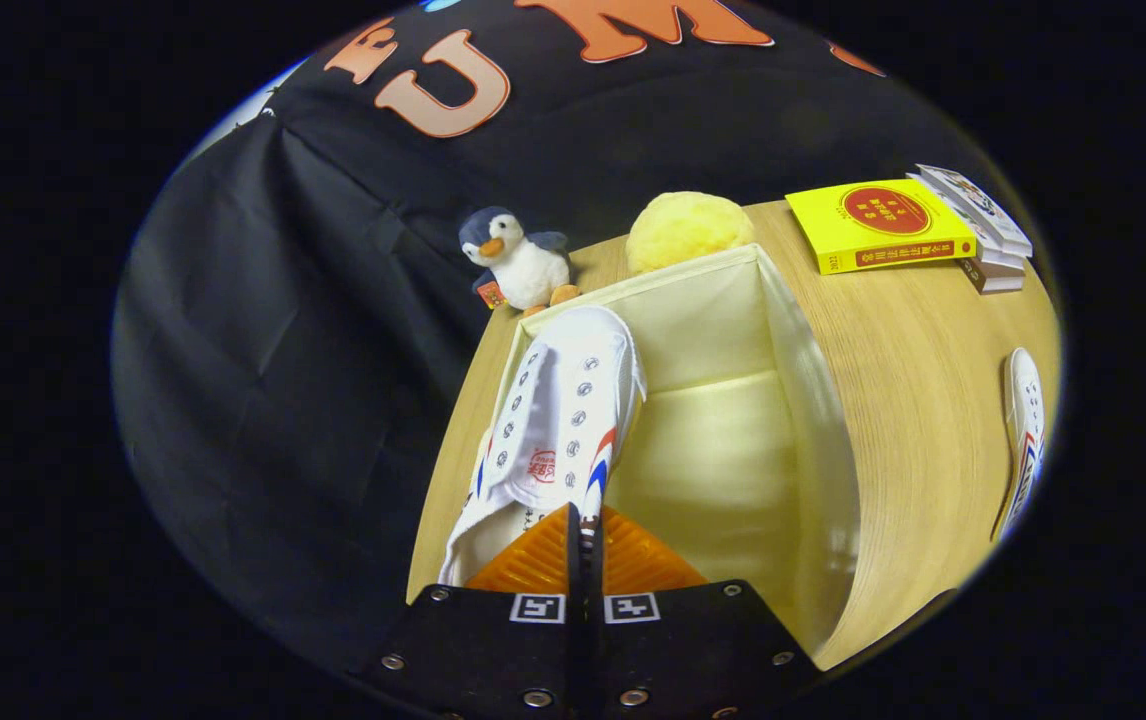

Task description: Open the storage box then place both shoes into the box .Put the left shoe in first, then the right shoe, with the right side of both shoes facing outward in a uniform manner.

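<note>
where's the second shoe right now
In the gripper view, the second shoe lies on the wooden table, apart from the open storage box, on the box's right, nearer than the yellow book.

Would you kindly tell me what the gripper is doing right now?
Gripper: closed, both fingers pinching the edge of the white shoe, held over the open storage box.

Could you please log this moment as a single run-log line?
gripper: shut on shoe | shoe: over open box, left side | second shoe: on table | step: first shoe going in
</note>
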Available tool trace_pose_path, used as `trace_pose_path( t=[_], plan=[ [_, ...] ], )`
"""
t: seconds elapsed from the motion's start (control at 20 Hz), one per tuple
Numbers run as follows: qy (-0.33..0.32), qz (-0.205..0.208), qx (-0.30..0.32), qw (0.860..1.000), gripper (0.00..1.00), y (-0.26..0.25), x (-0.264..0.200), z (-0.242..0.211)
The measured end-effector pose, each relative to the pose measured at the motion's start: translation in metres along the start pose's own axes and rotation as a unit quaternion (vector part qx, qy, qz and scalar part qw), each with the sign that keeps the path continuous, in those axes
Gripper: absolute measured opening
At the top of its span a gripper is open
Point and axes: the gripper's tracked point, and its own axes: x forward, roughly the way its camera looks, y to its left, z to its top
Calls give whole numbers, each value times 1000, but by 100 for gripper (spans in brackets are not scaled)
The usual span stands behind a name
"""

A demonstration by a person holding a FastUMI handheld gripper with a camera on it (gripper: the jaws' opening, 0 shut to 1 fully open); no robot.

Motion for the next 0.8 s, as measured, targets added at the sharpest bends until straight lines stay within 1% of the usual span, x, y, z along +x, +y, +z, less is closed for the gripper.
trace_pose_path(
  t=[0.1, 0.3, 0.4, 0.5, 0.55, 0.6, 0.65, 0.8],
  plan=[
    [1, -15, -10, 1000, 0, -4, 6, -1],
    [26, -21, -4, 999, 0, -4, 26, -16],
    [26, -22, -6, 999, 1, -4, 31, -19],
    [9, -5, -11, 1000, 5, 4, 31, -10],
    [-5, -5, -10, 1000, 21, 5, 28, 0],
    [-17, -10, -16, 1000, 30, 0, 24, 7],
    [-25, -15, -23, 999, 55, -5, 20, 13],
    [-41, -9, -15, 999, 92, -13, 1, 23]
  ],
)
